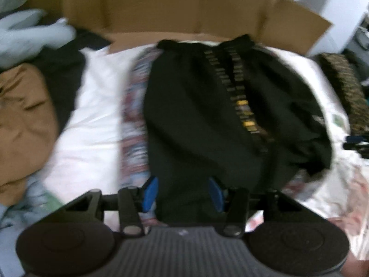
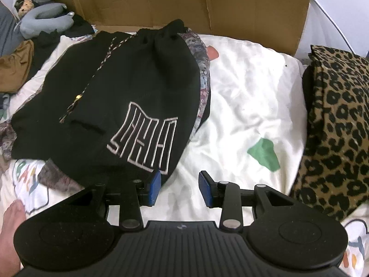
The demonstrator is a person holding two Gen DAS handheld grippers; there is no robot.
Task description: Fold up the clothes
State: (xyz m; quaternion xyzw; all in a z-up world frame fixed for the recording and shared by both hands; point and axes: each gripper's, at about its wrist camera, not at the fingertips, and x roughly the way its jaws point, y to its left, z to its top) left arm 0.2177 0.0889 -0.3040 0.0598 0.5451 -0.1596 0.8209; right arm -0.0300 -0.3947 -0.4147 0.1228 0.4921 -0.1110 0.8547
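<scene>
The left gripper (image 1: 183, 192) has its blue pads apart with black cloth filling the gap between them; the blurred view does not settle whether they press on it, so whether it grips cannot be told. That cloth is the near hem of the black shorts (image 1: 207, 115), whose long axis runs straight away from the jaws to the gathered waistband (image 1: 203, 43) at the far edge of the bed, by the cardboard box (image 1: 161, 7).

The right gripper (image 2: 180, 188) stands with its jaws apart and nothing between them, over the white bedsheet (image 2: 249, 97). Its left pad sits just beside the shorts' near right corner, under the outlined lettering (image 2: 143, 136), so the garment lies ahead and to the left of it. A braided drawstring (image 2: 92, 80) trails down the shorts' front, and a patterned garment (image 2: 204, 73) shows from underneath along the right side.

By this, the left gripper is the nearer to the hem; a fold towards the waistband would likely call for both at the near corners
</scene>
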